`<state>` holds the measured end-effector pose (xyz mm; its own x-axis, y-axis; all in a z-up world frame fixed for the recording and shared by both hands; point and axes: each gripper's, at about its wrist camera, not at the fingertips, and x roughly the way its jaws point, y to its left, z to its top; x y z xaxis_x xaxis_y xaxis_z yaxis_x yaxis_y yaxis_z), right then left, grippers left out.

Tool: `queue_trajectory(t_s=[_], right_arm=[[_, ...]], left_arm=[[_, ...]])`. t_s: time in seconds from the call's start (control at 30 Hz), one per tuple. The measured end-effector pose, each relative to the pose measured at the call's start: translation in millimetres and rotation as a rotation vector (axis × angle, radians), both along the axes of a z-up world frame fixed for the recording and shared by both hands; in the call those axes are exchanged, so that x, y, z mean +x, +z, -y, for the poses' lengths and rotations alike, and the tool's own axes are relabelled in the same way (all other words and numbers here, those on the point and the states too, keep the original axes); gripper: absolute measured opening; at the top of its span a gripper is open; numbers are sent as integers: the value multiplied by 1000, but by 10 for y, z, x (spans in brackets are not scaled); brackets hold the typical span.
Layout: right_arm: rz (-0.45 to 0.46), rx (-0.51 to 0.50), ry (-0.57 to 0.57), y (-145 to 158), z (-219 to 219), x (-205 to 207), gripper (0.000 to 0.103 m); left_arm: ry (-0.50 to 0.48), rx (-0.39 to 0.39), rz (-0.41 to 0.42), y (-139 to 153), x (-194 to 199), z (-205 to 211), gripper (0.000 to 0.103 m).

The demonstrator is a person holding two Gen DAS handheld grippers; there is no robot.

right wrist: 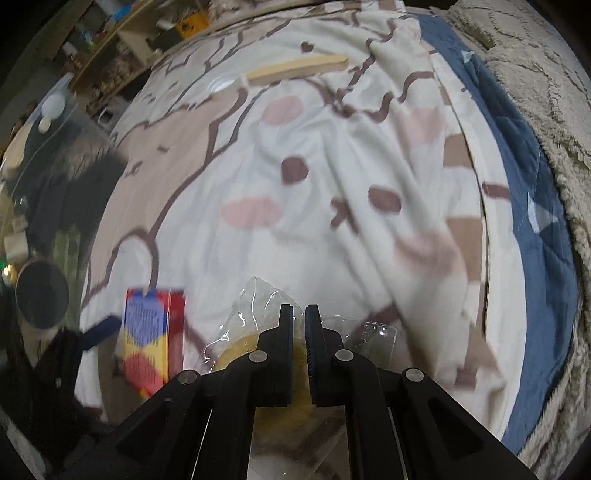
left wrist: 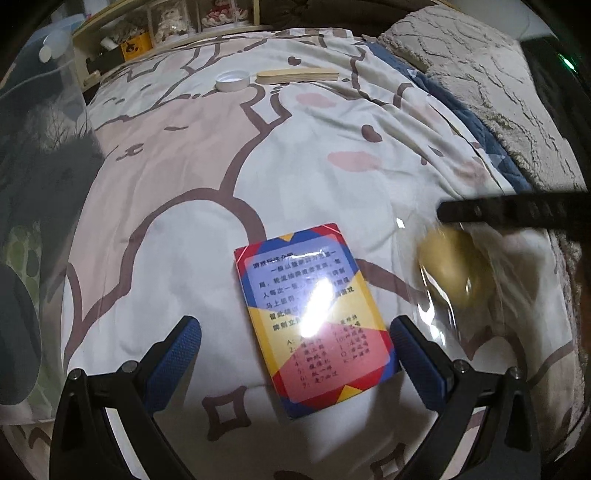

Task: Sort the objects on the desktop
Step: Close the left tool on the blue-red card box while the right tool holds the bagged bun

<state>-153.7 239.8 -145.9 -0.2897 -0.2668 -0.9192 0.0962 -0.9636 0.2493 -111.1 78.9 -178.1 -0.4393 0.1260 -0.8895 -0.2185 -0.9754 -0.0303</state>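
1. Where the right gripper (right wrist: 299,314) fills the bottom of its own view, its jaws stand nearly closed, pinching the clear plastic bag (right wrist: 258,306); the yellowish round thing (left wrist: 448,271) inside is mostly hidden behind the fingers, and what it is cannot be told.
2. Left gripper (left wrist: 295,328): jaws wide, blue pads either side of the card box (left wrist: 314,314), not touching it as far as can be seen. Both grippers point steeply down at the bedding.
3. Card box lies flat on the patterned quilt (left wrist: 184,155), printed face up, long axis running away from the left camera, tilted slightly left at the far end. A glare patch blots out the middle lines of print; its near corner runs close beside the right pad.
4. In the left view the right gripper shows only as a blurred black bar above the bag, cut off at the frame edge.
5. Farther off, a white cap (left wrist: 233,80) sits open side up, just beside a stack of wooden sticks (left wrist: 297,75) lying crosswise.
6. Beyond, shelves (left wrist: 155,29) are dim, their contents hard to make out.
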Motion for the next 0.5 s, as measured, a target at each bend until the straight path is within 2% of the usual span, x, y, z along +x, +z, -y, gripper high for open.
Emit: queue_trajectory(t_s=[0.1,0.23,0.27,0.3,0.4,0.47,0.5], right_arm=[[21,15,25,10,47,160,8],[44,21,59,30,106,364,8],[52,11,63,38,110,410,8],[57,2,66,52,109,455,8],[48,-17,50,123,86,560,8],[33,-40,15,182,40,638,8],[23,-50,-8,214,12,676,8]], left_arm=[[20,7,19,-2,-14,50,103],[36,-22,19,11,-4,118,103],[39,-16,21,17,-1,138,98],[38,-4,27,20,0,156,89],[30,18,39,35,14,173,71],[1,17,29,60,39,153,62],[-10,9,22,72,52,143,61]])
